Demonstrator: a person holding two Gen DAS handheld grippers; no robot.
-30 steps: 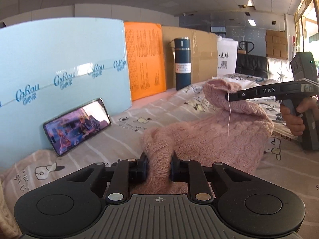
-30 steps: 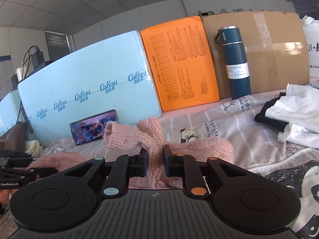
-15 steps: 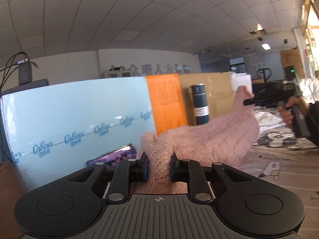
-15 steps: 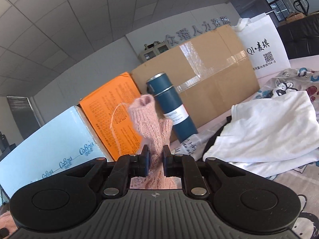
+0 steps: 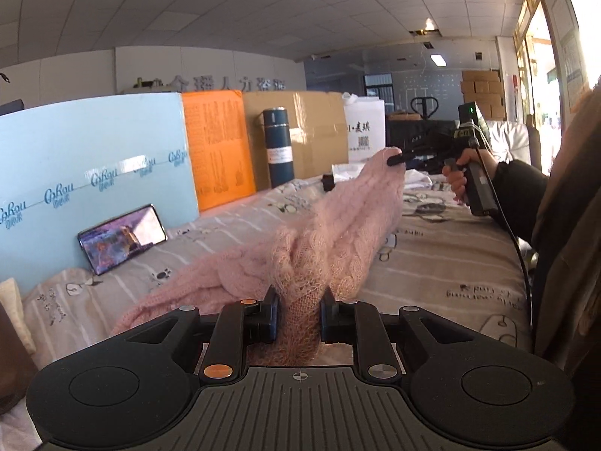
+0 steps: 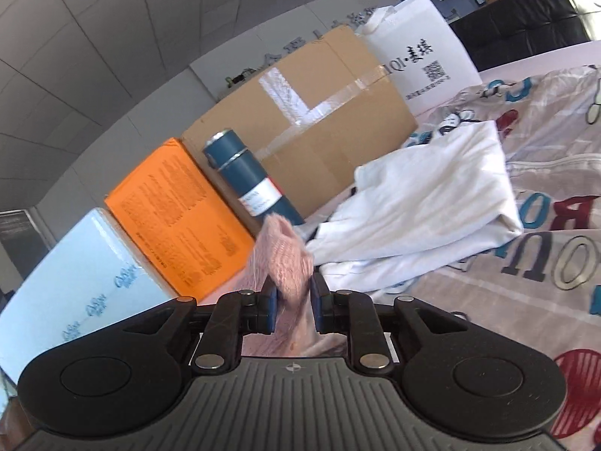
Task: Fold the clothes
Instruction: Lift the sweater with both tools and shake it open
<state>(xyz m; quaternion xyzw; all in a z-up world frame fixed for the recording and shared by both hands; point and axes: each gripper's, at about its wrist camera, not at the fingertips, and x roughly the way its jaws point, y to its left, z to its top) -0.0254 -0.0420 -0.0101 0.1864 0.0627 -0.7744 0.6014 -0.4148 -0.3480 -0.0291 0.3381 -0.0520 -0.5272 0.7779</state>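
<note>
Pink sweater [image 5: 338, 233] now lifted, stretched between both clamping fingers [image 5: 270, 315], right pair just loosening.

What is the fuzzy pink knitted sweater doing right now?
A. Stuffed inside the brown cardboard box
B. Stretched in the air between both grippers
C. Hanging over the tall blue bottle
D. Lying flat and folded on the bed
B: the fuzzy pink knitted sweater spans from the left gripper to the right gripper, both clamped on it above the printed bedsheet.
</note>
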